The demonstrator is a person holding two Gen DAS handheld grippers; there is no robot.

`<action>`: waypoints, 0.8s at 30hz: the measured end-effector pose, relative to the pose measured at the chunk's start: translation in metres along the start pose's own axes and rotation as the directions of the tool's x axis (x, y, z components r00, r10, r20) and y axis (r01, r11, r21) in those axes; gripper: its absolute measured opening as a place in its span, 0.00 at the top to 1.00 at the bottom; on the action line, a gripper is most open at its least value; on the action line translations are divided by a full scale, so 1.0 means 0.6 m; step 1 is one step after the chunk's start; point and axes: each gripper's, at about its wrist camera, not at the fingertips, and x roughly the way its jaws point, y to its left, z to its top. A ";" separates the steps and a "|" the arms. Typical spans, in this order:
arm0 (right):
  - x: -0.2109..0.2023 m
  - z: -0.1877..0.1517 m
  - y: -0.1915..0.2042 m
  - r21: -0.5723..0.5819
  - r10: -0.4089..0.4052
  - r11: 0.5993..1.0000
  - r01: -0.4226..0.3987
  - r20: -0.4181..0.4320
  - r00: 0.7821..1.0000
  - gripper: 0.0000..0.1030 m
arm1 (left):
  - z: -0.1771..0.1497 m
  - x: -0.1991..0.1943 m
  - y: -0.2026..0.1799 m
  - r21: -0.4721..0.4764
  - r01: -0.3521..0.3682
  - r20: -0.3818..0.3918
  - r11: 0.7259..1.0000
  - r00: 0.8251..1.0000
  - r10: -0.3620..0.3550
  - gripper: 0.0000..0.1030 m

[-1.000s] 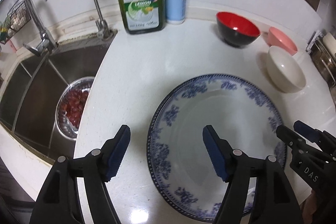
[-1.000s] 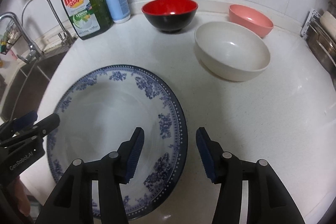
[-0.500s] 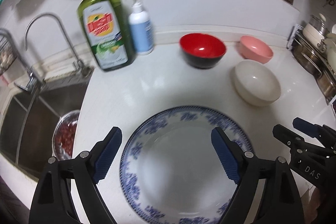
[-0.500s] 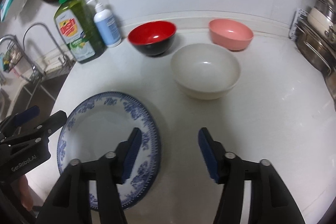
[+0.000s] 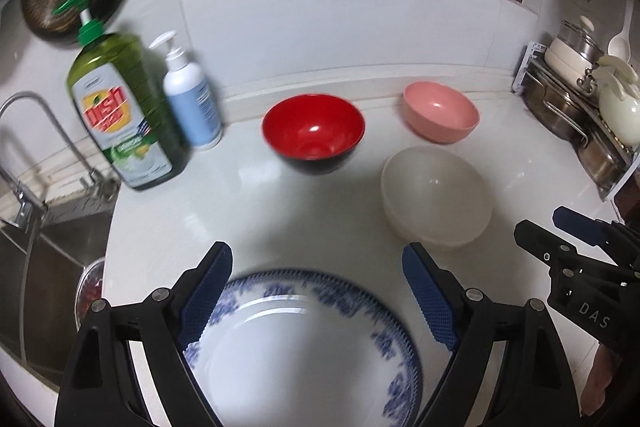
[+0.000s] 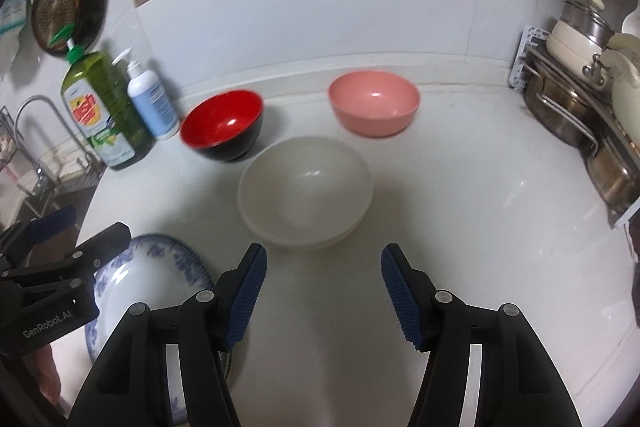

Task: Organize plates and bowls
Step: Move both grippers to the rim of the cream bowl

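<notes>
Plate [image 5: 304,351]: white, blue floral rim, flat on the desk at 6 o'clock in the left wrist view, empty. White bowl [image 6: 306,193]: plain, upright, empty, at centre of the right wrist view, well apart from the plate at its 2 o'clock. Red bowl [image 6: 224,125]: red inside, black outside, upright, empty, at 10 o'clock of the white bowl, near it, not touching. Pink bowl [image 6: 374,103]: upright, empty, at 1 o'clock of the white bowl, near the wall.
</notes>
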 end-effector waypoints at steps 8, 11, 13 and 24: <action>0.046 0.039 -0.041 0.024 0.000 1.000 0.001 -0.020 1.000 0.41 | 0.043 0.054 -0.031 -0.003 0.013 -0.033 1.000 0.999 -0.013 0.20; 0.069 0.047 -0.052 0.032 0.003 0.999 -0.002 -0.037 0.999 0.41 | 0.052 0.077 -0.039 -0.004 0.017 -0.051 1.000 0.999 -0.017 0.23; 0.083 0.051 -0.058 0.034 0.001 0.999 0.001 -0.046 0.999 0.42 | 0.057 0.092 -0.046 -0.003 0.025 -0.066 1.000 0.998 -0.025 0.27; 0.151 0.067 -0.078 0.060 0.042 0.998 -0.035 -0.118 0.992 0.50 | 0.075 0.166 -0.079 0.019 0.044 -0.142 0.999 0.989 -0.041 0.46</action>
